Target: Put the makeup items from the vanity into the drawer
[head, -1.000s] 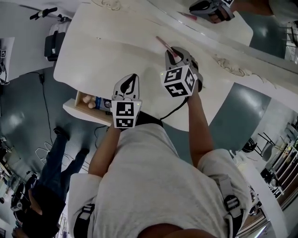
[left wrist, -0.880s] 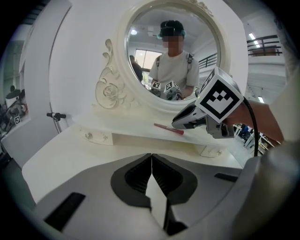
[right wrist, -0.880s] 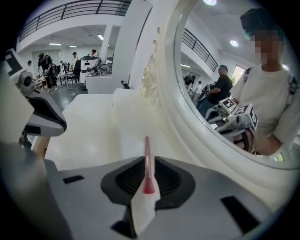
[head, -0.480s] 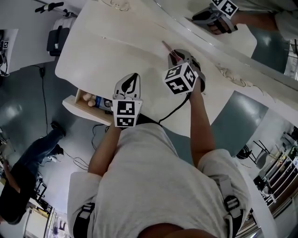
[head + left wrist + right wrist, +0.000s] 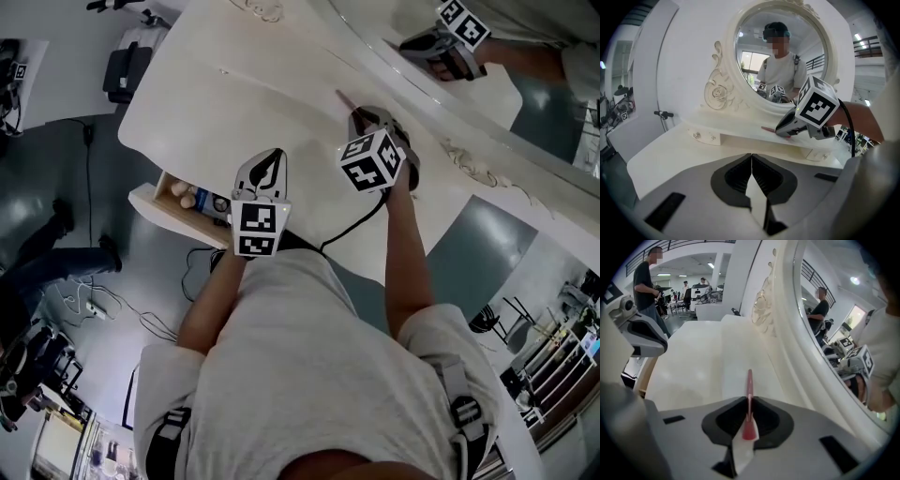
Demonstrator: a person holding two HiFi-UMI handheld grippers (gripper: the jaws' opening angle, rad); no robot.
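- The right claw [image 5: 749, 404], its jaws just closing, clamps a pink makeup pencil [image 5: 749, 380] at upper centre of the head view, over the white bench [image 5: 216, 112].
- The left claw [image 5: 751, 159] has its jaws pressed together, empty.
- The drawer [image 5: 169, 202] is pulled out at left.

Dark-shirted bystander [image 5: 646, 282], floor cables [image 5: 89, 305]
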